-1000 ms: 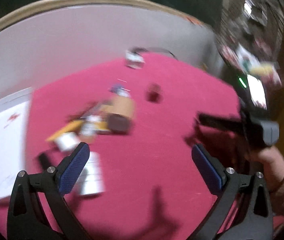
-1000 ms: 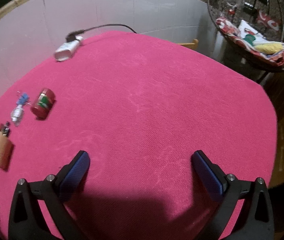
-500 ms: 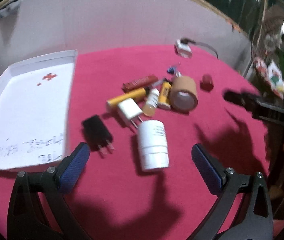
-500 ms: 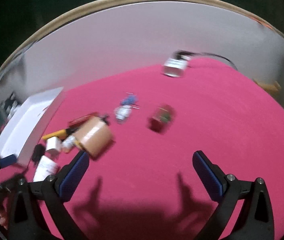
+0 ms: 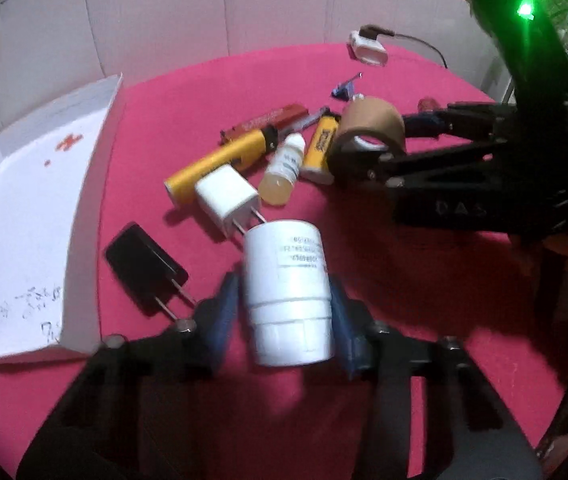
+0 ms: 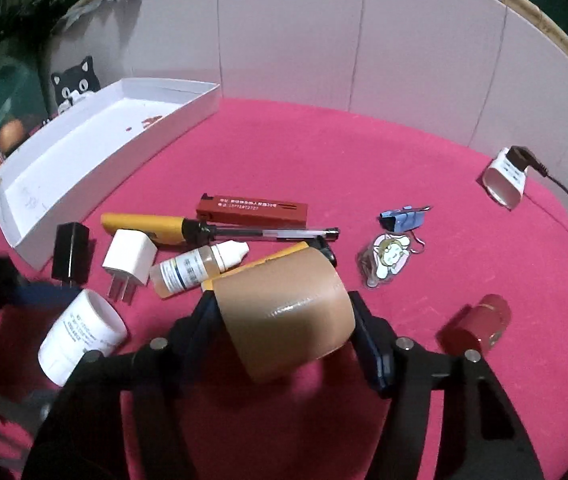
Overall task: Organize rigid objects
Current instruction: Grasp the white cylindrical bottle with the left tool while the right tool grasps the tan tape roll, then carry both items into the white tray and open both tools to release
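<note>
Surface: pink cloth (image 6: 364,152) on a round table, pale panels behind.

Left wrist view
- Left gripper (image 5: 284,316): jaws closing, blue pads either side of the white bottle (image 5: 286,292), which lies on the cloth between them; pads look just at its sides, firm contact cannot be told.
- White tray (image 5: 23,220): one, left of the gripper, holding none of the loose things.
- Ahead of the gripper: one white plug (image 5: 227,196), one black plug (image 5: 145,268) to its left, one yellow tool (image 5: 219,164), one dropper bottle (image 5: 284,170).
- Right gripper (image 5: 380,140): ahead and to the right, around the tape roll (image 5: 370,130).

Right wrist view
- Right gripper (image 6: 288,320): jaws closing on the brown tape roll (image 6: 288,312), pads at both flat ends; whether it is off the cloth cannot be told.
- Ahead: one pen (image 6: 279,233), one red case (image 6: 251,209).
- Ahead and right: one blue clip (image 6: 398,218), one keyring charm (image 6: 386,258), one red cylinder (image 6: 478,322), one corded adapter (image 6: 506,178).
- Tray (image 6: 95,144): far ahead to the left.

Step in hand: both grippers taking hold, one item each.
Next move calls for: a settled squeeze on each, a lift clear of the neighbours, then carriage to the tray, probably one after the other.
</note>
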A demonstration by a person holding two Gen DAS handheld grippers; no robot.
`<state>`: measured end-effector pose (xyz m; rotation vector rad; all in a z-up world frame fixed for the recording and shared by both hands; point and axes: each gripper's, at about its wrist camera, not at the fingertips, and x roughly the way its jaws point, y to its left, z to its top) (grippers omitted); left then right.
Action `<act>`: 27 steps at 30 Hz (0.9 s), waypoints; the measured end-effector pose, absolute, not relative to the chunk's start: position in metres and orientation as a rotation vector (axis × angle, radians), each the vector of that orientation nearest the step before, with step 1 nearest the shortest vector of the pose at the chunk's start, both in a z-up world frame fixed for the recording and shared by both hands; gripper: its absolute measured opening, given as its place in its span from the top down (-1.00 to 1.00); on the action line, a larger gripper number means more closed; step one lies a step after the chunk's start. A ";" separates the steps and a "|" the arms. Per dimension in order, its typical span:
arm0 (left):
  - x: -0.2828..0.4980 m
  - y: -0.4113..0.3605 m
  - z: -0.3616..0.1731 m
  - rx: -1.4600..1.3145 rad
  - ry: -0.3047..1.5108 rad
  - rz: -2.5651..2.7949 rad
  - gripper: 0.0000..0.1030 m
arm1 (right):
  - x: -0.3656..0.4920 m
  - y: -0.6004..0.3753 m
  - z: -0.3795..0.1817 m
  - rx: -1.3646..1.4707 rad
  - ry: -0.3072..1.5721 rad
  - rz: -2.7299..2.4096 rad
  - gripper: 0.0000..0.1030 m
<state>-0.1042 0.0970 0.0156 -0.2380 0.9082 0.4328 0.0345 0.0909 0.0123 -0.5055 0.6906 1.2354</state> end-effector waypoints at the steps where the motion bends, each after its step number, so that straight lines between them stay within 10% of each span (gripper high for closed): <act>1: -0.105 0.097 0.015 -0.239 0.908 0.426 0.30 | 0.034 0.087 0.013 -0.492 0.698 1.238 0.03; 27: -0.160 0.115 0.078 -0.266 0.688 0.598 0.30 | 0.004 0.025 0.079 -0.164 0.626 1.260 0.07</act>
